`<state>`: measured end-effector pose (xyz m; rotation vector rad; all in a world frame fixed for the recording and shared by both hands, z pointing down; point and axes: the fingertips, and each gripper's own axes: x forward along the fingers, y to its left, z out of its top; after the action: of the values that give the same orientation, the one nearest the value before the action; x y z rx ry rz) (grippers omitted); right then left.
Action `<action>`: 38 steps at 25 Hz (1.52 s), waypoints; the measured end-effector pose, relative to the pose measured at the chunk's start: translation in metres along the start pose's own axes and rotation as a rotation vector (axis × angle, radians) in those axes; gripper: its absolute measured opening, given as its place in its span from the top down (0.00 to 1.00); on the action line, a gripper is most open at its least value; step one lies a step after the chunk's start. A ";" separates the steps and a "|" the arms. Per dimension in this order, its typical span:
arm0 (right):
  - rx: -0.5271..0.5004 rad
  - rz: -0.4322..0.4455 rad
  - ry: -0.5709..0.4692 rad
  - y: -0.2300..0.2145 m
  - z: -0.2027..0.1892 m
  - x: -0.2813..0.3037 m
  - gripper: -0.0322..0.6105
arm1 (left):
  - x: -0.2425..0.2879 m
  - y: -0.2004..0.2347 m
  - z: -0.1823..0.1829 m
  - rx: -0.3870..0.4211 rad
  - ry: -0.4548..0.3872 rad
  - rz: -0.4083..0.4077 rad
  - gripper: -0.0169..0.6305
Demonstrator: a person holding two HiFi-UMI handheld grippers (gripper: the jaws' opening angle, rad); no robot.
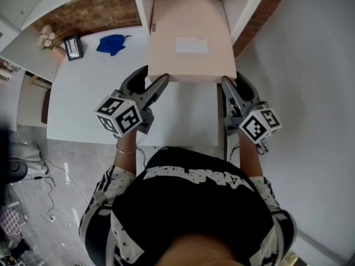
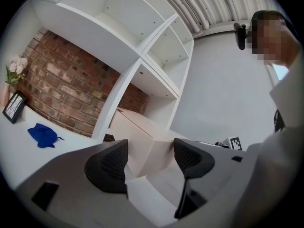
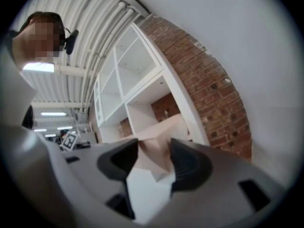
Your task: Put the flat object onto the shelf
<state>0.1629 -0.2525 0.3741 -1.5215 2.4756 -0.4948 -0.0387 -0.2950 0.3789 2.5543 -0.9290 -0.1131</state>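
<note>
At ten o'clock in the head view a blue cloth (image 1: 112, 44) lies on the white table (image 1: 83, 98), well apart from the work. The left gripper (image 1: 151, 77) clamps the near-left corner of the flat pink box (image 1: 188, 37) - its own view shows that corner wedged between the pads. The box lies level, far end inside the open shelf (image 1: 143, 4) compartment at twelve o'clock, near edge jutting out. The right gripper (image 1: 233, 81), at the box's four o'clock, pinches the near-right corner likewise. The placing looks well advanced - what seems left is sliding the box fully in and letting go.
</note>
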 end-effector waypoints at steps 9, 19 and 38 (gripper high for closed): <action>0.002 -0.014 -0.004 -0.005 0.001 0.007 0.59 | 0.006 0.005 0.002 -0.001 0.009 0.007 0.47; -0.006 -0.035 -0.004 -0.011 0.004 0.019 0.59 | 0.017 0.015 0.006 -0.007 0.025 0.012 0.47; -0.005 -0.070 -0.021 -0.029 0.008 0.040 0.60 | 0.037 0.030 0.013 -0.005 0.029 0.044 0.47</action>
<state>0.1714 -0.3013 0.3776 -1.6119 2.4169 -0.4820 -0.0311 -0.3439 0.3821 2.5219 -0.9723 -0.0658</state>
